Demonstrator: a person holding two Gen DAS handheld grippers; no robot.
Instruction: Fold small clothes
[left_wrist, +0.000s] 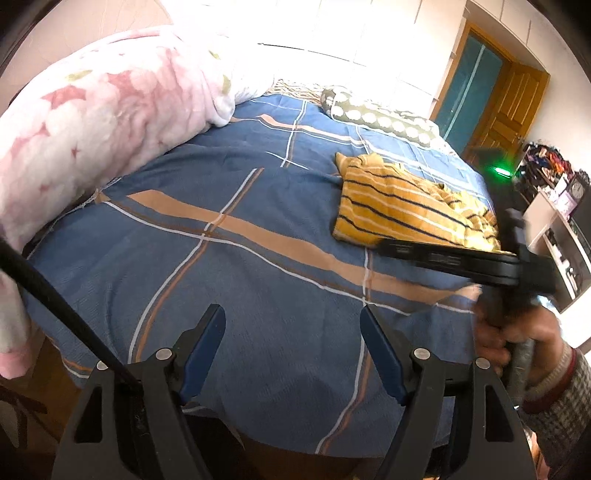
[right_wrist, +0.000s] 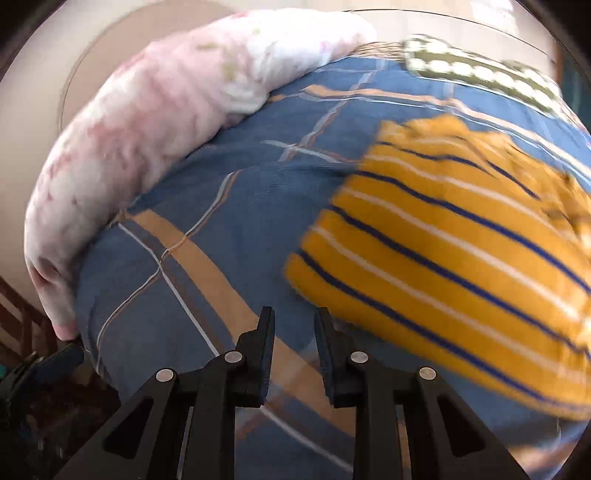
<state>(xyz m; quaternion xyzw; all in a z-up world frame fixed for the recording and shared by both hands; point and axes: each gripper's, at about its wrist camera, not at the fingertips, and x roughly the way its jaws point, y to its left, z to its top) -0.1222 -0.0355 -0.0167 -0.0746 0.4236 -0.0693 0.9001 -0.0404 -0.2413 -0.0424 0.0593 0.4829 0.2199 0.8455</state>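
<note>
Right wrist view: striped yellow shirt (right_wrist: 454, 266) lying ahead-right of my nearer right hand-held gripper (right_wrist: 294, 321), narrowly parted, empty.

The mustard-yellow knit garment with navy and white stripes (right_wrist: 454, 266) is smeared by motion in the right wrist view, and its far right part runs off the picture's edge. In the left wrist view, the near edge of this garment (left_wrist: 406, 206) is hidden behind the black right tongs (left_wrist: 384, 244), themselves blurred, so their jaw gap cannot be read there. Beyond the garment, the olive pillow with white dots (right_wrist: 480, 74) is streaked. Right of the garment, the small items on the white shelf (left_wrist: 554, 206) are too tiny to identify.
</note>
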